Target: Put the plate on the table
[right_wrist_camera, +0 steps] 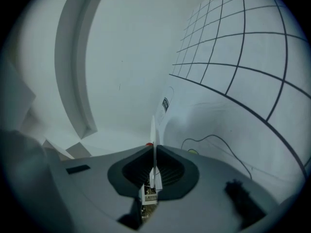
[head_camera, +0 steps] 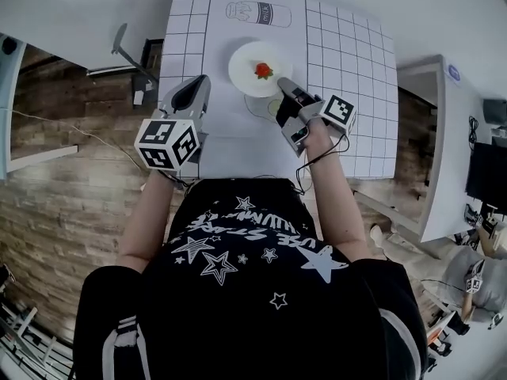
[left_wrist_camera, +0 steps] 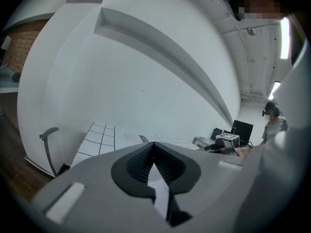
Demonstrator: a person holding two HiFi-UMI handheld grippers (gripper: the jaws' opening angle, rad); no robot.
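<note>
Wood floor (head_camera: 71, 204) lies left of the white bench (head_camera: 341, 62), which is gridded in black. The left claw (head_camera: 200, 84) hangs over the bench's left edge, jaws pressed together with nothing between. The plate (head_camera: 247, 60) is mid-bench towards the far edge, with a small red thing (head_camera: 263, 71) on it. Whether it touches the bench is hard to tell. The right claw (head_camera: 280, 84) is clamped on its near right rim. A drawn bottle (head_camera: 258, 13) marks the far edge.
</note>
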